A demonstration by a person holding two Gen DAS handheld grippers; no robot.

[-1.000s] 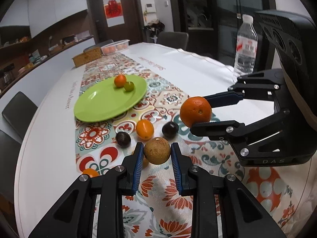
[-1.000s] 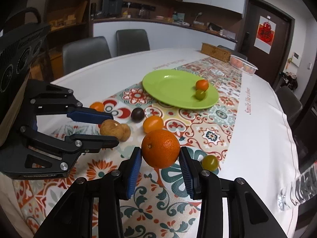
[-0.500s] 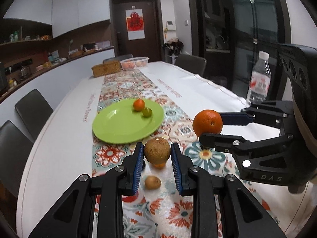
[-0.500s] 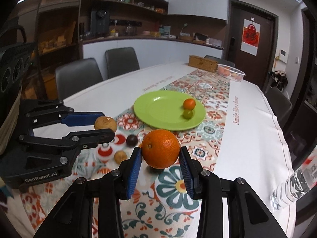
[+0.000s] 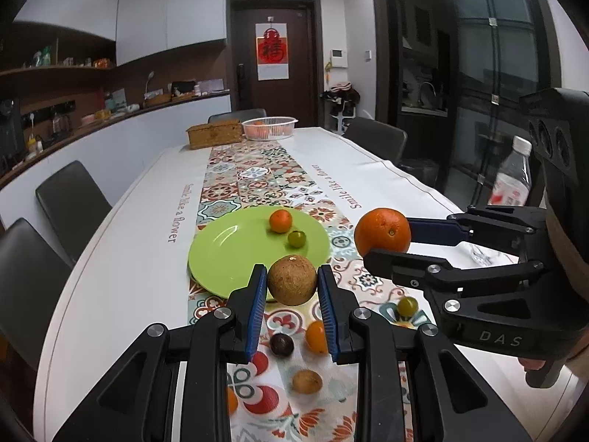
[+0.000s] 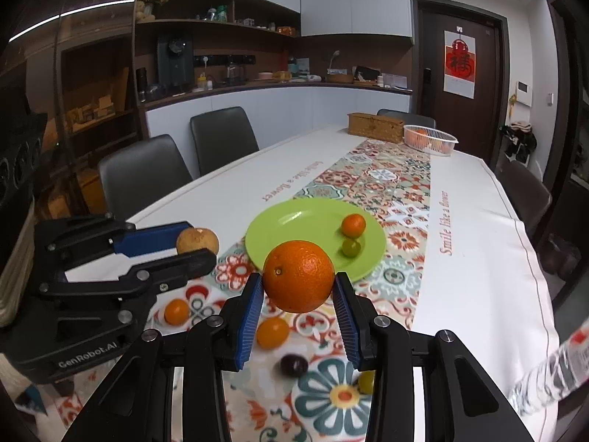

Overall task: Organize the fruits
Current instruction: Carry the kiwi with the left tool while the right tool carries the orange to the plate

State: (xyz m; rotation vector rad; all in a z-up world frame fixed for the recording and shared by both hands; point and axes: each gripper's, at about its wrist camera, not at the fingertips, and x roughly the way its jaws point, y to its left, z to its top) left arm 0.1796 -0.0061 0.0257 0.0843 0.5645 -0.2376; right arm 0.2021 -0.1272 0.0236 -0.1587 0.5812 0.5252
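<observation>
**Both claws carry a fruit above the table**

Now, in the left wrist view, my left claw (image 5: pixel 292 291) is clamped on a round brown fruit (image 5: pixel 292 280), with the blue pads pressing on its two sides. It hangs in the air above the near rim of the green plate (image 5: pixel 228 254). On the plate lie a small orange fruit (image 5: pixel 280 220) and a small green fruit (image 5: pixel 296 238), close together on the plate's far right part. My right claw (image 5: pixel 383 237) comes in from the right edge of this view and is clamped on a big orange (image 5: pixel 382 231), which is also off the table. Below the claws, on the patterned runner (image 5: pixel 257 176) of the table (image 5: pixel 129 258), I see loose fruits: a dark one (image 5: pixel 282 344), an orange one (image 5: pixel 316 337), a small brown one (image 5: pixel 306 381) and a green one (image 5: pixel 407 305). At the far end of the table stand a woven box (image 5: pixel 214 133) and a white basket (image 5: pixel 270 127). A water bottle (image 5: pixel 512 176) stands near the right edge.

Then, in the right wrist view, my right claw (image 6: pixel 299 294) holds the big orange (image 6: pixel 299 276) firmly between its pads, in front of the near rim of the green plate (image 6: pixel 287 228). The left claw (image 6: pixel 198 246) is at the left side, closed on the brown fruit (image 6: pixel 197 241). Under them on the runner lie two orange fruits (image 6: pixel 272 332), a dark one (image 6: pixel 293 365), and a green one half hidden behind my right finger.
</observation>
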